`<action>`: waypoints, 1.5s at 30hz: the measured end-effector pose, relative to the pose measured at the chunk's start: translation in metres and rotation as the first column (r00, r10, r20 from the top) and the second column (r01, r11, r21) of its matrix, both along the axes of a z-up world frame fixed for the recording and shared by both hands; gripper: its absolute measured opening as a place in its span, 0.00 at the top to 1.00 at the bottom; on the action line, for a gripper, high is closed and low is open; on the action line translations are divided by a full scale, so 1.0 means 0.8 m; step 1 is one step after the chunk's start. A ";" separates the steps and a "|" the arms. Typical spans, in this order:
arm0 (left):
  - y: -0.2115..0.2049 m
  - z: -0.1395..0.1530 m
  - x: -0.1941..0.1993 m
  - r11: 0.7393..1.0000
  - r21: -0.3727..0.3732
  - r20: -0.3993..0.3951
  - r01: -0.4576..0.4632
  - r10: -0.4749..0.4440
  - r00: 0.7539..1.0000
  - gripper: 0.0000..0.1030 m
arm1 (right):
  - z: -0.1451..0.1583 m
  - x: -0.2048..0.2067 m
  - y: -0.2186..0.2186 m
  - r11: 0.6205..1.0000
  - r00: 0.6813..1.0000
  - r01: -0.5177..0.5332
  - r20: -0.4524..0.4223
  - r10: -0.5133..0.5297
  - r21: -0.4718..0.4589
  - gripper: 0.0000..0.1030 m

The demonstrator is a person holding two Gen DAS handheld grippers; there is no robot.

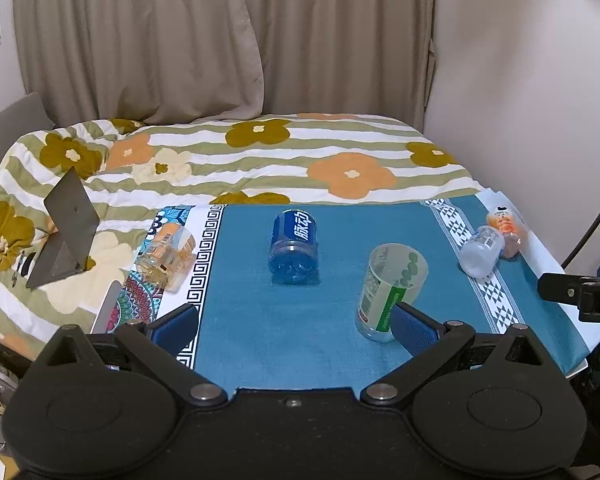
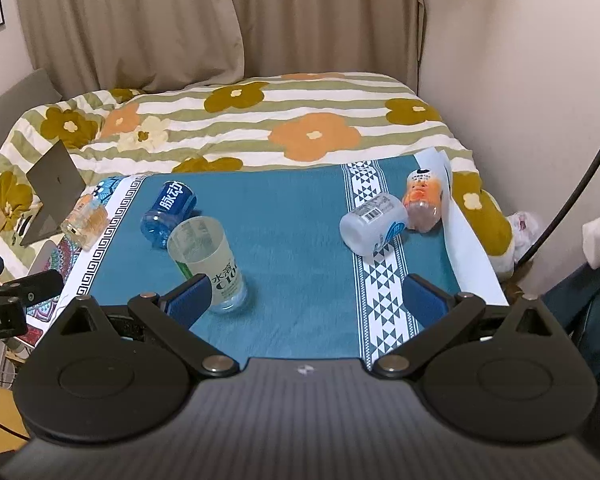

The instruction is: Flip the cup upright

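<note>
In the left wrist view, the left gripper (image 1: 294, 322) has its fingers spread wide and holds nothing. The green-labelled cup (image 1: 390, 288) stands upright on the teal cloth (image 1: 260, 320), mouth up, just behind the right-hand finger; whether they touch I cannot tell. The blue cup (image 1: 295, 247) lies on its side mid-cloth, the yellow cup (image 1: 168, 256) lies at the left border, and the white cup (image 1: 482, 251) and orange cup (image 1: 507, 227) lie together at the right.

In the right wrist view, the right gripper (image 2: 306, 300) is likewise wide open and empty. The green-labelled cup (image 2: 208, 260) is seen upright behind the left-hand finger. One cup looks done; by my judgement four remain to flip.
</note>
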State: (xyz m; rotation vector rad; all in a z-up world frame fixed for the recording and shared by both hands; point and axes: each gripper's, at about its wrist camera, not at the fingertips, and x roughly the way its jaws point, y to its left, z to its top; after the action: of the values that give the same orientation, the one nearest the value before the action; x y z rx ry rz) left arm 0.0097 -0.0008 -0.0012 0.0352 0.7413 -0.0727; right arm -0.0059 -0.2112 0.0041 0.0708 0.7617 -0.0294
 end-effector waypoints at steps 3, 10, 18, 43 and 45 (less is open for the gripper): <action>0.001 0.000 0.000 1.000 0.001 0.001 -0.003 0.003 1.000 0.00 | 0.000 -0.001 0.001 1.000 1.000 0.002 0.003 -0.002 -0.008 0.00; 0.008 0.000 -0.004 1.000 -0.015 0.005 -0.009 0.009 1.000 0.00 | 0.000 -0.003 0.002 1.000 1.000 0.004 0.005 -0.004 -0.009 0.00; 0.006 0.001 -0.008 1.000 -0.010 0.011 -0.009 0.009 1.000 0.00 | -0.001 -0.004 0.003 1.000 1.000 0.002 0.005 -0.002 -0.009 0.00; -0.003 0.003 -0.011 1.000 0.019 0.033 -0.004 0.004 0.999 0.00 | 0.002 -0.004 0.006 1.000 1.000 0.004 0.006 -0.004 -0.012 0.00; -0.004 0.003 -0.010 1.000 0.021 0.034 -0.004 0.003 0.999 0.00 | 0.003 -0.004 0.006 1.000 1.000 0.004 0.006 -0.004 -0.013 0.00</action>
State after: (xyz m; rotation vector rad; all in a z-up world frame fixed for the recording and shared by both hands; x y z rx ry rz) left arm 0.0015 -0.0041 0.0015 0.0554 0.7083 -0.0609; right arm -0.0087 -0.2066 0.0061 0.0606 0.7548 -0.0379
